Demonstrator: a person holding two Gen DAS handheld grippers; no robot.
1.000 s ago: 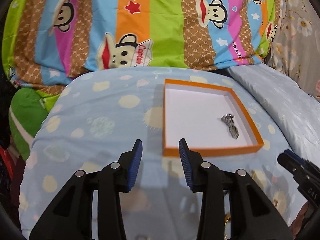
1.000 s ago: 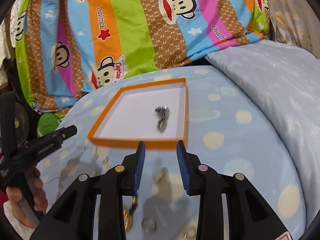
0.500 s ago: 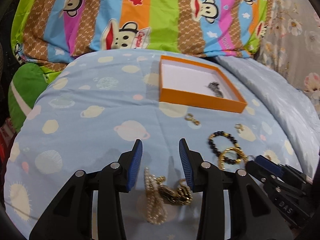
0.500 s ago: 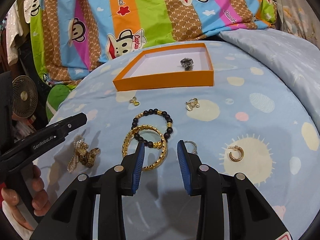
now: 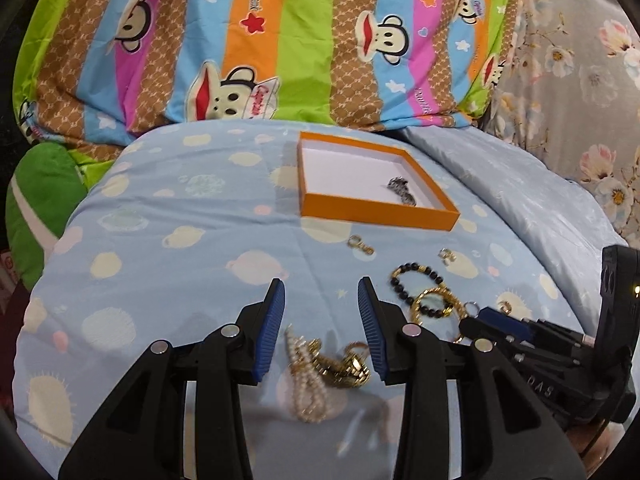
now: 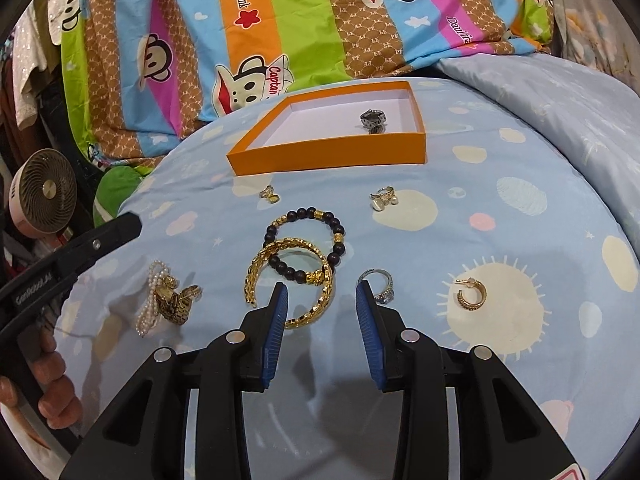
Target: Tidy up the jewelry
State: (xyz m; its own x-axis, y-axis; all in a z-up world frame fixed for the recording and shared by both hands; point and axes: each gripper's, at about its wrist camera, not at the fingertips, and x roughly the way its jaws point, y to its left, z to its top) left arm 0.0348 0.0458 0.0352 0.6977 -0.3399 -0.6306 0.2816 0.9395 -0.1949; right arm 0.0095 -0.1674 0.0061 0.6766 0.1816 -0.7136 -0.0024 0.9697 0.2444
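Jewelry lies spread on our blue bedsheet, with one piece already in the orange box.

We see the striped monkey-print blanket (image 6: pixel 304 40) behind the bedsheet (image 6: pixel 500 152), and on the sheet the shallow orange box (image 6: pixel 320 156), a dark silver piece (image 6: pixel 373 120) inside it. Our left gripper (image 5: pixel 321 320) hangs partly open and empty above the pearl and gold cluster (image 5: pixel 320 368). Our right gripper (image 6: pixel 322 312) is likewise partly open, holding nothing, its left pad just over the gold bangle (image 6: pixel 256 272). The black bead bracelet (image 6: pixel 340 236) overlaps that bangle. Nearby lie a gold hoop earring (image 6: pixel 472 294), a silver ring (image 6: pixel 380 286), a pearl ring (image 6: pixel 382 198) and a small gold charm (image 6: pixel 269 194).
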